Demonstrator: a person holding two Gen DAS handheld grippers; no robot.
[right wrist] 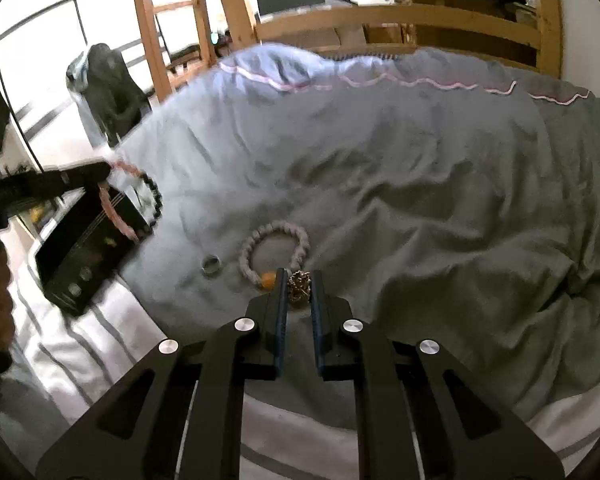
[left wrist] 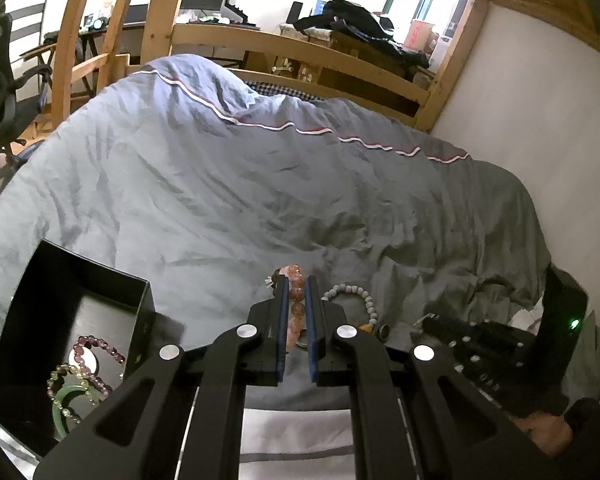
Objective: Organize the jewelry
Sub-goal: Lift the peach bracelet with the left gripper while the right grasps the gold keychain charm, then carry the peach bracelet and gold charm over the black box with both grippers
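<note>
In the left wrist view my left gripper (left wrist: pixel 297 288) is shut on a bracelet of pink-orange beads (left wrist: pixel 296 300), held above the grey duvet. The right wrist view shows that bracelet (right wrist: pixel 118 216) dangling from the left gripper (right wrist: pixel 105 172) over the open black box (right wrist: pixel 84 252). My right gripper (right wrist: pixel 299 280) is down on the duvet, its blue pads closed on a small gold ornament (right wrist: pixel 299 285). Beside it lie a pale bead bracelet (right wrist: pixel 274 236) with an orange bead, and a silver ring (right wrist: pixel 211 265). The box (left wrist: pixel 32 292) holds a purple bead bracelet (left wrist: pixel 100 350) and a green bangle (left wrist: pixel 64 404).
The rumpled grey duvet (left wrist: pixel 260 184) covers the bed inside a wooden frame (left wrist: pixel 300 50); a white wall runs along the right. White striped sheet (right wrist: pixel 80 344) shows at the near edge. An office chair (left wrist: pixel 0 92) stands at the left. A hand (left wrist: pixel 548 432) grips the right tool.
</note>
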